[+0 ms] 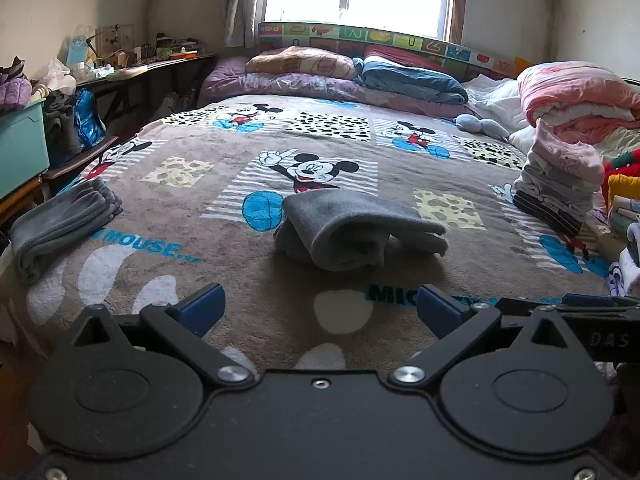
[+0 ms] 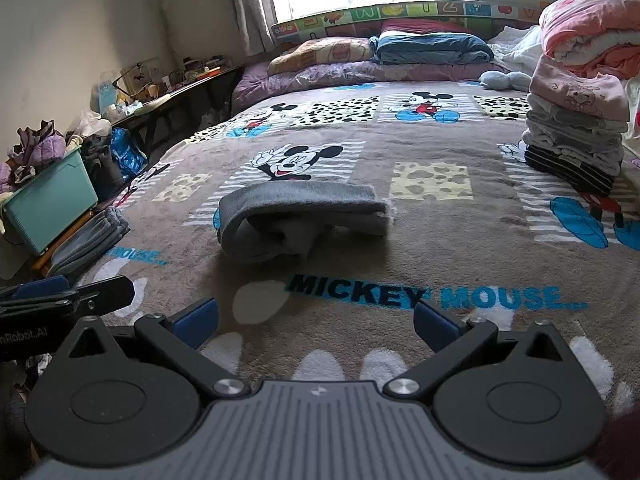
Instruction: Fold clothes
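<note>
A grey garment (image 1: 352,230), loosely folded into a bundle, lies in the middle of the bed on the Mickey Mouse blanket (image 1: 224,152); it also shows in the right wrist view (image 2: 300,220). My left gripper (image 1: 320,312) is open and empty, held back from the garment near the front of the bed. My right gripper (image 2: 316,322) is open and empty, also short of the garment. A second folded grey garment (image 1: 60,224) lies at the bed's left edge and shows in the right wrist view (image 2: 90,240) too.
A stack of folded clothes (image 1: 560,180) stands at the right of the bed (image 2: 576,136). Folded quilts (image 1: 576,92) and pillows (image 1: 304,64) line the far end. A teal bin (image 2: 52,196) and cluttered desk (image 1: 132,68) stand left of the bed.
</note>
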A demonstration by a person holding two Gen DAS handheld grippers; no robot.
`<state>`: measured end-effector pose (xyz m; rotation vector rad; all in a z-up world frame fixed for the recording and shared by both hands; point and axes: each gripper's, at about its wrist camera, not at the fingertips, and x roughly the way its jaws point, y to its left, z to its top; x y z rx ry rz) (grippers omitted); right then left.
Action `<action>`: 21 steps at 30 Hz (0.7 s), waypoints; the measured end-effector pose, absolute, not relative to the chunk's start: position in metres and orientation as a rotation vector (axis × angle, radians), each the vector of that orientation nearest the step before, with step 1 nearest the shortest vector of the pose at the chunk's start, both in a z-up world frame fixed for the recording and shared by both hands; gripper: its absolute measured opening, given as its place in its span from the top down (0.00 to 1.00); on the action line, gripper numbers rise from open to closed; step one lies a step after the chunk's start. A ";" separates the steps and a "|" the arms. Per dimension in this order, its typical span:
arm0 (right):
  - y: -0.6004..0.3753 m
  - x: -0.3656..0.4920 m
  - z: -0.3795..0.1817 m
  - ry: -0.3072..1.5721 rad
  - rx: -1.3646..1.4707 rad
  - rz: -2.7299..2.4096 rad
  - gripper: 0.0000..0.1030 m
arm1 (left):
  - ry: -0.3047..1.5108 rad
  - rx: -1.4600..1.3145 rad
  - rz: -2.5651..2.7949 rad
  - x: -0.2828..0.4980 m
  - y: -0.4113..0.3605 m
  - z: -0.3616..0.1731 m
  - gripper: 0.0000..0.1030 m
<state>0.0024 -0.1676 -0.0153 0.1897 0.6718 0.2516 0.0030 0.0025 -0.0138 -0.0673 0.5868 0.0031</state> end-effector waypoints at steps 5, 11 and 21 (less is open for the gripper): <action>-0.169 0.003 -0.016 0.674 0.193 0.251 0.00 | 0.589 -0.069 0.004 0.003 0.002 -0.014 0.00; -0.170 0.003 -0.016 0.674 0.195 0.250 0.00 | 0.588 -0.071 0.005 0.003 0.003 -0.014 0.00; -0.170 0.004 -0.017 0.680 0.196 0.251 0.00 | 0.587 -0.074 0.006 0.003 0.004 -0.014 0.00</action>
